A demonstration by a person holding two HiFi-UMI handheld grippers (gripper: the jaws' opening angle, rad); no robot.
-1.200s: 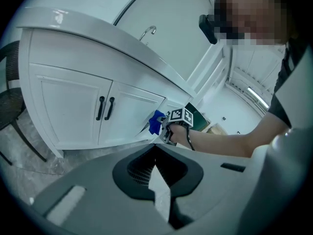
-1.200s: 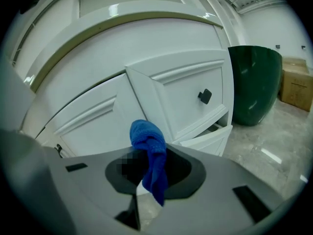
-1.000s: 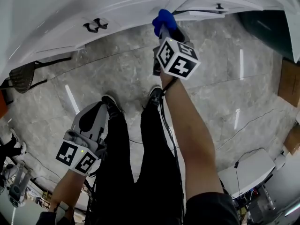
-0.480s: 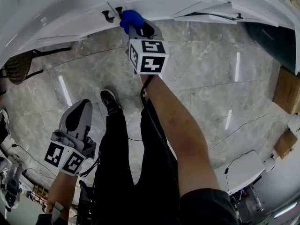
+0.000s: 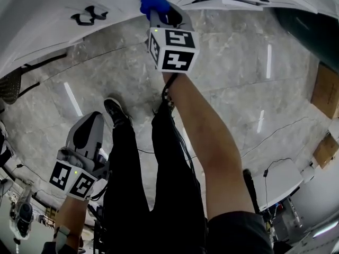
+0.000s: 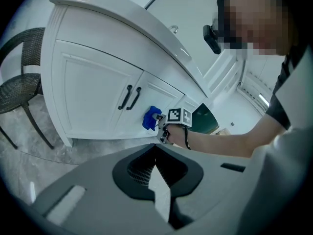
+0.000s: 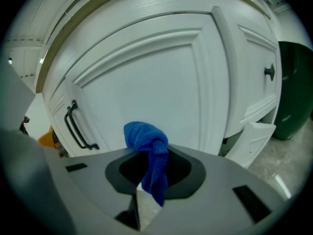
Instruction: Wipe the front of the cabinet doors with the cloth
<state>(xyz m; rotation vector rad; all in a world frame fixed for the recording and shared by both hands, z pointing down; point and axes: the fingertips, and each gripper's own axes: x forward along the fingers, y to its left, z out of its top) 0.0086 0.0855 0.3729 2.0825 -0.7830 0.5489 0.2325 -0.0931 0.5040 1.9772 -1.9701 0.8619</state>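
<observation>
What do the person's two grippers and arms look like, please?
Both the left gripper and the right gripper have smooth grey shells with a dark hollow. Each carries a white cube printed with black square markers. A black cable runs from the right gripper along the arm. That arm is bare up to a dark short sleeve.

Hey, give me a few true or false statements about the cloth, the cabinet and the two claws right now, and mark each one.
The right claw grips a crumpled blue cloth. True.
The cabinet door ahead of that cloth is black. False: the panelled cabinet door is white.
The left claw holds a second cloth. False: it is shut on nothing.
Two black bar handles sit side by side on the cabinet. True.
</observation>
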